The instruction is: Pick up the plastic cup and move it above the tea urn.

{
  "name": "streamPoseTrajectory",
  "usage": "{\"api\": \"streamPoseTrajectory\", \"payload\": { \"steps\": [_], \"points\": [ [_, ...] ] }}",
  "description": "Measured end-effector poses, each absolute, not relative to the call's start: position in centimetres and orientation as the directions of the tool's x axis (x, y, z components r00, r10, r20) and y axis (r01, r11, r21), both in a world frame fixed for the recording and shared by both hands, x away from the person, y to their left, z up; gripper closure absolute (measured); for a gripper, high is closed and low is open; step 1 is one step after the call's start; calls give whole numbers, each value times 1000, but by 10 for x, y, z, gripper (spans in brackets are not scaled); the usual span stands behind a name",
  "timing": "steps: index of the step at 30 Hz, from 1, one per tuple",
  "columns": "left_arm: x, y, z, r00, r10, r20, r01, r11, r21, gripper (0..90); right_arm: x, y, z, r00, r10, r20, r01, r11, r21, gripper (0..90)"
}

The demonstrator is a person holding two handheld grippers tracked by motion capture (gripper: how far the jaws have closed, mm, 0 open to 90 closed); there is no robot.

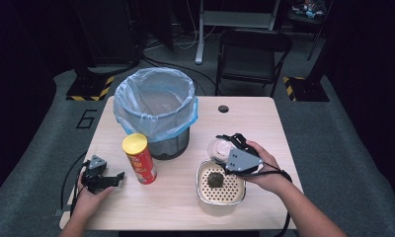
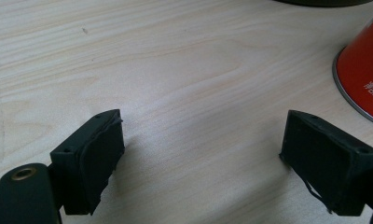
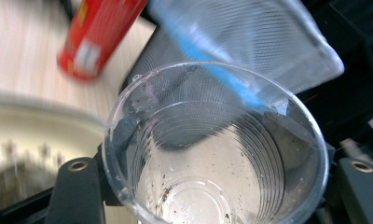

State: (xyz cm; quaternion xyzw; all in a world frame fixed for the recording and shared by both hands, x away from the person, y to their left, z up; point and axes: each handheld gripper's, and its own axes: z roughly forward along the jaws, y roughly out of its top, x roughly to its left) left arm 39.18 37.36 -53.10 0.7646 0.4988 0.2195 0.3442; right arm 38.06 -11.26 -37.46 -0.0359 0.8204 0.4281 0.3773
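Clear plastic cup pinched by right tongs, held just beside lined trash bin, above strainer bowl. Bin lies beyond cup mouth. Left tongs spread, empty, on desk beside chip can, farther from bin.

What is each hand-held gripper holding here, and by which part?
The right hand-held gripper clamps a clear plastic cup by its side wall, below the rim. The left hand-held gripper holds nothing, jaws open over the table.
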Motion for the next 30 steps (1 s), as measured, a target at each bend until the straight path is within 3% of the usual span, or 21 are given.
{"api": "streamPoseTrajectory", "payload": {
  "steps": [6, 13, 21, 30],
  "points": [
    [392, 374, -531, 406, 914, -8, 611, -265, 746, 127, 397, -127, -368, -847, 422, -325, -142, 409, 901, 319],
    [392, 374, -531, 406, 914, -8, 612, -265, 746, 127, 407, -138, -367, -896, 444, 28, 113, 166, 980, 324],
    [392, 374, -531, 405, 914, -8, 611, -264, 746, 127, 409, -140, -369, -896, 427, 121, 182, 104, 978, 327],
    [392, 374, -530, 408, 913, -9, 618, -268, 739, 125, 401, -132, -343, -909, 411, 72, 141, 142, 980, 331]
  ]
}}
